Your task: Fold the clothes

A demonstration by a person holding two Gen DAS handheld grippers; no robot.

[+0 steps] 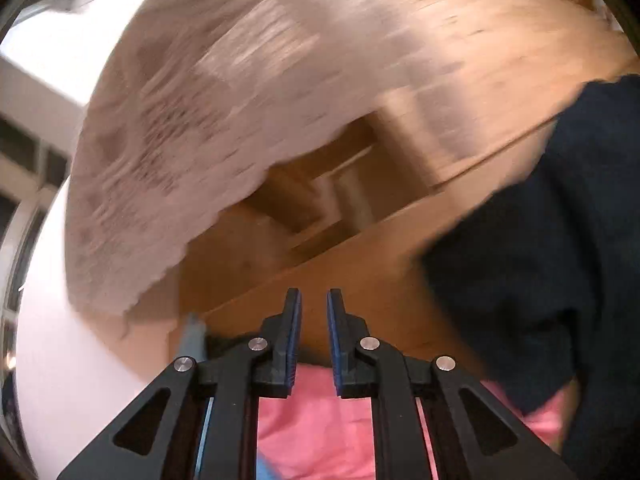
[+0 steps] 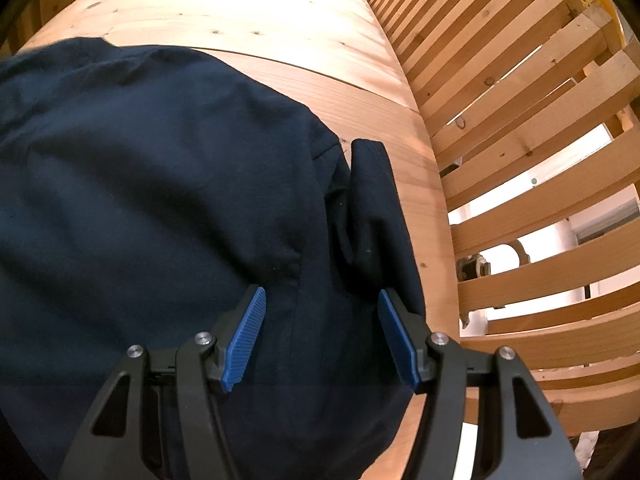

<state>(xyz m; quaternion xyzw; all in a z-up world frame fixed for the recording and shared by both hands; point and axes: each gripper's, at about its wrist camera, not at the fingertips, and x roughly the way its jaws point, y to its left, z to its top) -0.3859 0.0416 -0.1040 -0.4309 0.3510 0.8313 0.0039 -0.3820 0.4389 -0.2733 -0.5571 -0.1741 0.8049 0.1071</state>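
Crowding the navy garment, slatted rail right, right gripper jaws spread, left gripper jaws narrowly parted.

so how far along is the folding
Early, by the look of it. Done: nothing is visibly folded; the navy garment lies rumpled on the wooden surface. In hand: nothing gripped; the right hand-held gripper is open over its sleeve end, and the left hand-held gripper holds nothing in a blurred view. Left: the navy garment, plus pink and pale patterned cloth.
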